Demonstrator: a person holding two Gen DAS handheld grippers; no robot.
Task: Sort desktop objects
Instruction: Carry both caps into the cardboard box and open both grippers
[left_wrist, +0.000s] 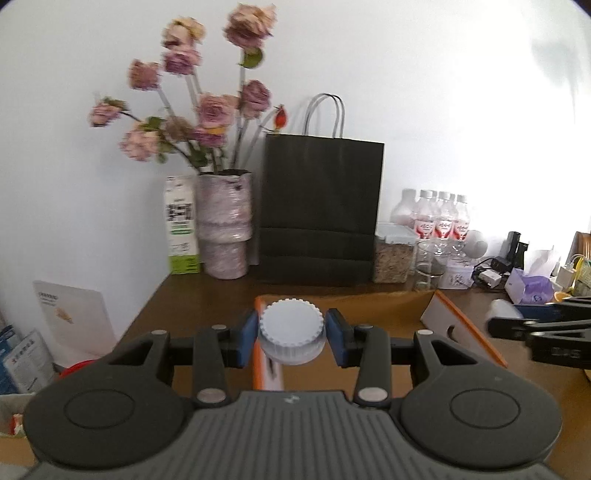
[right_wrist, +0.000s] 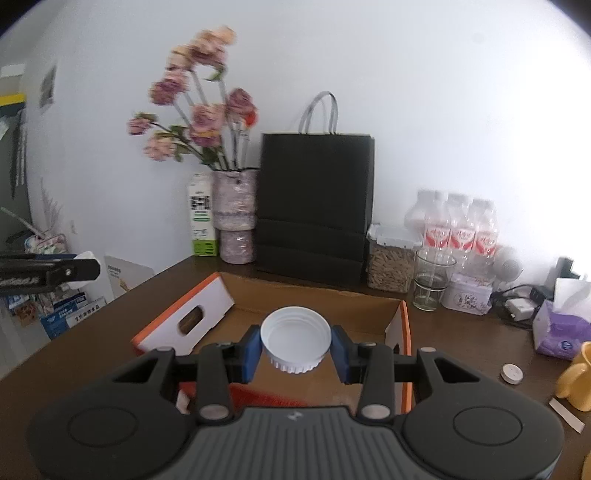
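My left gripper (left_wrist: 291, 338) is shut on a white ribbed lid (left_wrist: 291, 328), top side up, held above the open cardboard box (left_wrist: 373, 306). My right gripper (right_wrist: 295, 349) is shut on a second white lid (right_wrist: 295, 338), open side up, also held over the cardboard box (right_wrist: 314, 306). The right gripper shows at the right edge of the left wrist view (left_wrist: 535, 328). The left gripper shows at the left edge of the right wrist view (right_wrist: 48, 273).
At the back wall stand a flower vase (right_wrist: 236, 218), a milk carton (right_wrist: 201, 221), a black paper bag (right_wrist: 314, 206), a grain container (right_wrist: 391, 258), a glass (right_wrist: 432, 277) and water bottles (right_wrist: 458, 229). A tissue pack (right_wrist: 561, 328), a yellow mug (right_wrist: 576, 376) and a small white disc (right_wrist: 511, 373) lie right.
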